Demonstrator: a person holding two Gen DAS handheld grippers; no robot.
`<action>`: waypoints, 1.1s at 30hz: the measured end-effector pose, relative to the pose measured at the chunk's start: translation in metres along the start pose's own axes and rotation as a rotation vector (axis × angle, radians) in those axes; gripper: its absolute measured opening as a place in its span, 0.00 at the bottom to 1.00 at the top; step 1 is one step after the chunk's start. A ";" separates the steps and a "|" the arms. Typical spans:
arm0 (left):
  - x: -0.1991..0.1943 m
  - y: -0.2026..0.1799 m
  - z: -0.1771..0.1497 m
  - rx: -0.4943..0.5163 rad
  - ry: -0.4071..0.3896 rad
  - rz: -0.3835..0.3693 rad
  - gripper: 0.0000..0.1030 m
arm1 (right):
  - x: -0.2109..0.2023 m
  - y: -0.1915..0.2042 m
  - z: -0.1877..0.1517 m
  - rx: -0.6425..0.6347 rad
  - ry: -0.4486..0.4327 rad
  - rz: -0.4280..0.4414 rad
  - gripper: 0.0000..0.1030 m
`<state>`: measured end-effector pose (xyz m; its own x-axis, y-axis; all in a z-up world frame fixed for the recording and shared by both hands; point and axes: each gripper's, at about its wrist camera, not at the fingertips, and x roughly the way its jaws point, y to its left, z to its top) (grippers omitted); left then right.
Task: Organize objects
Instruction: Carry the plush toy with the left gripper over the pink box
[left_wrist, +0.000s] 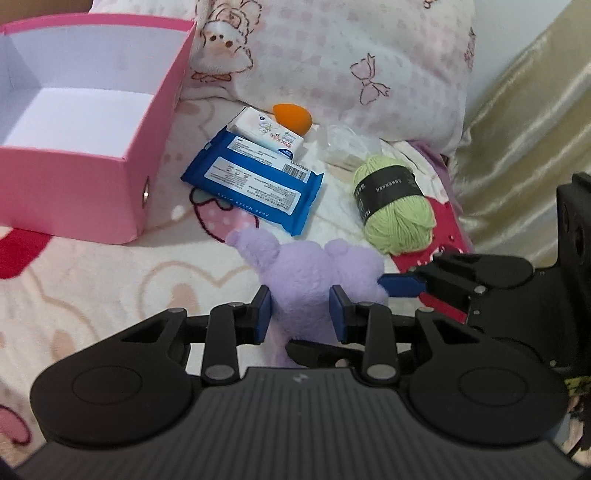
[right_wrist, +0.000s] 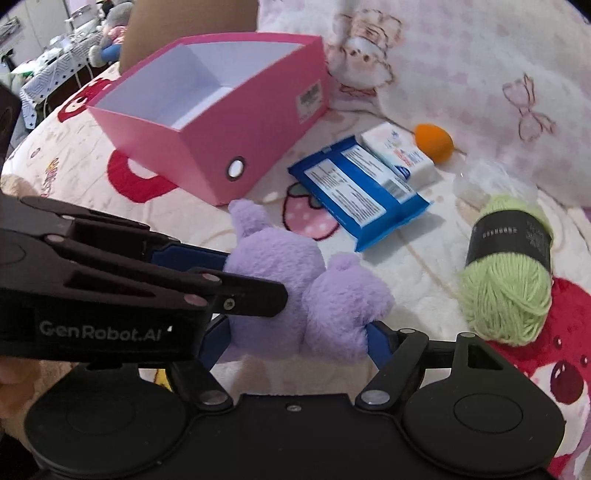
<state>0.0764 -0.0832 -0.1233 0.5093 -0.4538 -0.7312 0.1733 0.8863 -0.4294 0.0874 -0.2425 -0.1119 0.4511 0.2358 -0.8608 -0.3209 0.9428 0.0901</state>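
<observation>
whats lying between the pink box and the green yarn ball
The blue flat pack of wet wipes lies between the pink cardboard box and the green yarn ball, with a small white tissue pack on its far edge; both views show it.

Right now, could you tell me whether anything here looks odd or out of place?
Yes: both tongs, left and right, are clamped on the same purple plush toy. The pink box sits empty, with the other items loose beside it.
</observation>
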 end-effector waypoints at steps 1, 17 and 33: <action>-0.005 0.000 0.000 0.002 -0.002 0.002 0.31 | -0.003 0.001 0.000 0.006 -0.008 0.010 0.76; -0.065 0.009 0.006 -0.021 0.057 -0.042 0.31 | -0.041 0.040 0.007 0.092 0.013 0.031 0.77; -0.125 0.009 0.021 0.019 0.083 -0.028 0.31 | -0.080 0.082 0.031 0.166 0.021 0.024 0.77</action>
<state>0.0315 -0.0162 -0.0248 0.4329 -0.4834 -0.7609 0.2031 0.8747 -0.4401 0.0509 -0.1772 -0.0203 0.4269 0.2551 -0.8676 -0.1886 0.9634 0.1905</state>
